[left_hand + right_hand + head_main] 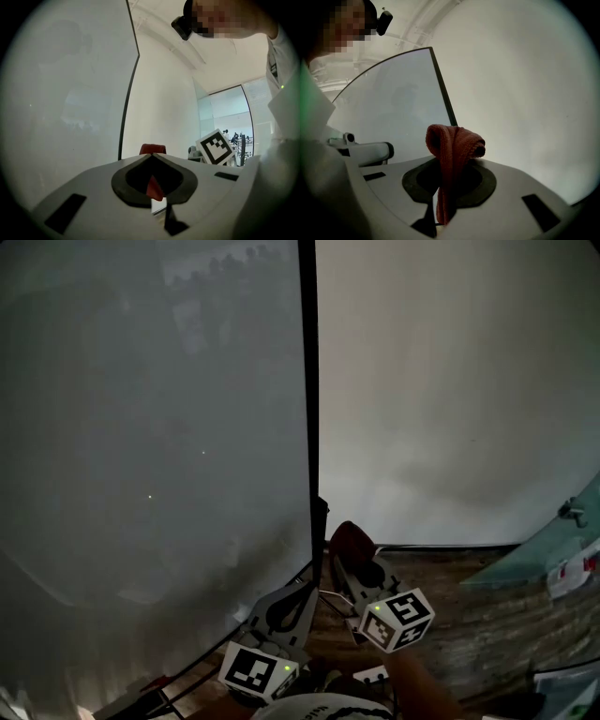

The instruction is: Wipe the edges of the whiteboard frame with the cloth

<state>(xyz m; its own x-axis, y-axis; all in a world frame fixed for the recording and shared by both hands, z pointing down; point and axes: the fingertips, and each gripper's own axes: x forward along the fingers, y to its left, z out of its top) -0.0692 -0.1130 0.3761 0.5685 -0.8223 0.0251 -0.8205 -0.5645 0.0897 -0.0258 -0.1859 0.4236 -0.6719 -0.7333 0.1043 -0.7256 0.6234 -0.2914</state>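
The whiteboard (141, 427) fills the left of the head view, and its black frame edge (307, 409) runs straight up the middle. My right gripper (349, 563) is shut on a dark red cloth (352, 542) just right of the frame's lower end. In the right gripper view the cloth (452, 143) bunches over the jaw tips, with the frame edge (443, 93) behind it. My left gripper (305, 592) sits lower left with its jaws shut. A red sliver (153, 188) shows in their slit and the cloth (152, 148) shows just beyond; whether they pinch it is unclear.
A pale wall (450, 381) stands right of the board. Wood-grain floor (469, 615) and a tilted glass panel (539, 554) lie at the lower right. The board's stand (159, 695) shows at the bottom left. A person's sleeve (281, 93) fills the right of the left gripper view.
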